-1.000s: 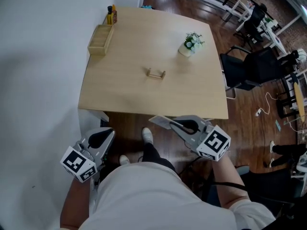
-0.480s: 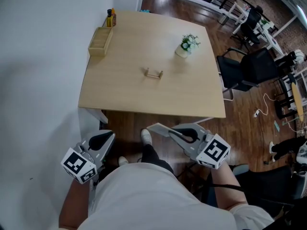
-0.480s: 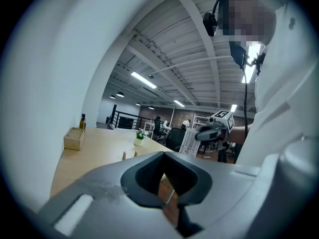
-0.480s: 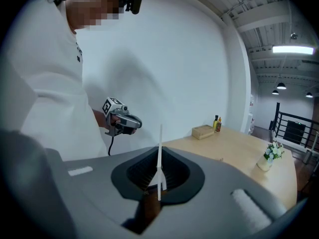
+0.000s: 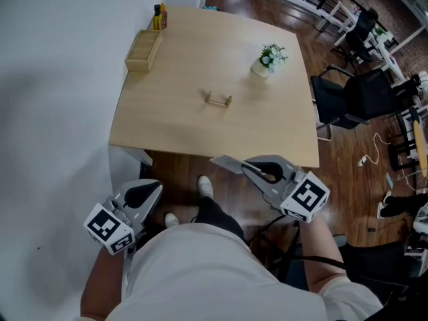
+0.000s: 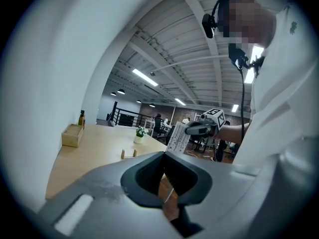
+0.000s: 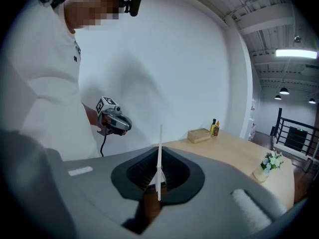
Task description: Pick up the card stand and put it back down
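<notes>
The small wooden card stand [image 5: 218,99] sits alone near the middle of the light wooden table [image 5: 174,129], and it shows far off in the left gripper view [image 6: 128,154]. Both grippers hang in front of the table's near edge, well short of the stand. My right gripper [image 5: 257,170] is shut on a white printed card [image 5: 227,164], seen edge-on between its jaws [image 7: 160,148]. My left gripper [image 5: 144,192] is lower at the left, by my hip, with its jaws together and nothing in them.
A wooden box [image 5: 142,51] and small bottles [image 5: 159,17] stand at the table's far left corner by the white wall. A small flower pot [image 5: 265,62] is at the far right. Black chairs [image 5: 348,99] stand to the right of the table on a dark wood floor.
The right gripper with its card has shifted slightly to the right and down in the head view. The left gripper and the stand have stayed where they were.
</notes>
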`<move>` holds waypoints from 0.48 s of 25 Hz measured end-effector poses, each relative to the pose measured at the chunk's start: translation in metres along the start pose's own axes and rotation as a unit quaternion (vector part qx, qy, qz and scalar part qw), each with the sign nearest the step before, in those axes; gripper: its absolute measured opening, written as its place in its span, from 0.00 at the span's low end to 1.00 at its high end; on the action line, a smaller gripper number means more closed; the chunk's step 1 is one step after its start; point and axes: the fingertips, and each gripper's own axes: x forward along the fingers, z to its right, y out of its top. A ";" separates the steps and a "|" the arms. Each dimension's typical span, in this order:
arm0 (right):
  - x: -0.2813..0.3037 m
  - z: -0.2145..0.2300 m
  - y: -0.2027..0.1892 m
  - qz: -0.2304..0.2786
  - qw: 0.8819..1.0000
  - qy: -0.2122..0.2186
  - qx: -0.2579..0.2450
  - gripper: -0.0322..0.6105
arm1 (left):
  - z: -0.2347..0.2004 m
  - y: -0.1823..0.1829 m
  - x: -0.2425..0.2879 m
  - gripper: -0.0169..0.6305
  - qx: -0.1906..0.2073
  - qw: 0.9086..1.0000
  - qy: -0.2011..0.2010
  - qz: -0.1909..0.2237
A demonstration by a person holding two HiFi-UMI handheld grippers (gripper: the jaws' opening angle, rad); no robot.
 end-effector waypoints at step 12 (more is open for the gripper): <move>0.037 0.138 0.008 0.008 0.999 0.034 -0.019 0.08 | -0.049 0.030 0.057 0.03 -0.014 0.999 0.048 0.008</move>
